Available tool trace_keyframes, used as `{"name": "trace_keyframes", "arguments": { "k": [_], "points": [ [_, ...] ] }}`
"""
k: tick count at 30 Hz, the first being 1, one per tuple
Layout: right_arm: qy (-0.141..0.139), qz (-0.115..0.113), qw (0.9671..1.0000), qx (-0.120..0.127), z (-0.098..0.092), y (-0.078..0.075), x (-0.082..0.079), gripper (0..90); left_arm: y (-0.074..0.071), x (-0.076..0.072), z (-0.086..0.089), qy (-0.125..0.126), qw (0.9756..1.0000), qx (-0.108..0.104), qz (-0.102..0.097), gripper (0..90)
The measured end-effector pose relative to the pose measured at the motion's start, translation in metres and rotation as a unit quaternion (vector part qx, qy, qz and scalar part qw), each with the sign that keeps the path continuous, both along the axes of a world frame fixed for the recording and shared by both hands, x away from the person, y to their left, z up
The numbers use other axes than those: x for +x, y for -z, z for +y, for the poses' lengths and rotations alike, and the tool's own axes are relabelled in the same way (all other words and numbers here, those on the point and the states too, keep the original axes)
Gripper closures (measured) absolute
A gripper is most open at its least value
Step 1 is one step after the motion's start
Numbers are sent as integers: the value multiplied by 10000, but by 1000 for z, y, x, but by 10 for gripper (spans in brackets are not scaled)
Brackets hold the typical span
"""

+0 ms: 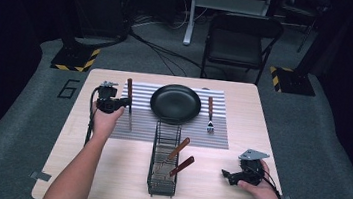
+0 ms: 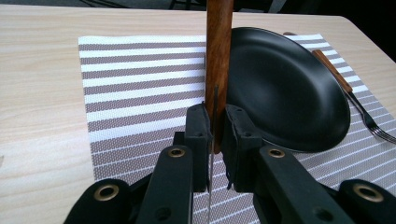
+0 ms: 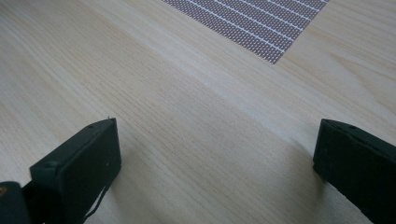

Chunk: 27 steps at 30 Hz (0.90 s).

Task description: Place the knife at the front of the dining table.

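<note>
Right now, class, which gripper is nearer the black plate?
Left. The left gripper is beside the black plate, gripping a knife; the right gripper rests at the table's near edge.

Knife (image 2: 218,70) handle top cut by left gripper view's upper edge; blade mostly hidden between the clamped jaws. Fork (image 2: 369,119) tines run off right edge. Items in wire basket (image 1: 161,178) too small to identify beyond wooden handles.
</note>
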State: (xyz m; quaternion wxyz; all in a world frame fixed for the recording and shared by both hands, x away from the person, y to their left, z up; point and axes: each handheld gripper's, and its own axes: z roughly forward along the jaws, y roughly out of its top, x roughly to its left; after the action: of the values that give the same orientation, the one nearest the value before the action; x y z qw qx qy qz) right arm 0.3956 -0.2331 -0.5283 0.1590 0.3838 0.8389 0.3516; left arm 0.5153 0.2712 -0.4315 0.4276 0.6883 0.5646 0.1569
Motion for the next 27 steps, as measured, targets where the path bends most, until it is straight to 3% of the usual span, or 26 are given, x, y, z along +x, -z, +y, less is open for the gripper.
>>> {"name": "trace_keyframes", "arguments": {
  "k": [6,14,27],
  "points": [
    [-13,0,10000,5,0,0,0,1,5,12,-4,-25,10000,-3,94,809],
    [-18,-1,10000,4,0,0,0,1,15,23,-3,-222,9993,-235,183,809],
    [-51,-17,10000,-11,0,0,1,1,28,35,-3,-424,9979,-418,271,809]
  ]
}}
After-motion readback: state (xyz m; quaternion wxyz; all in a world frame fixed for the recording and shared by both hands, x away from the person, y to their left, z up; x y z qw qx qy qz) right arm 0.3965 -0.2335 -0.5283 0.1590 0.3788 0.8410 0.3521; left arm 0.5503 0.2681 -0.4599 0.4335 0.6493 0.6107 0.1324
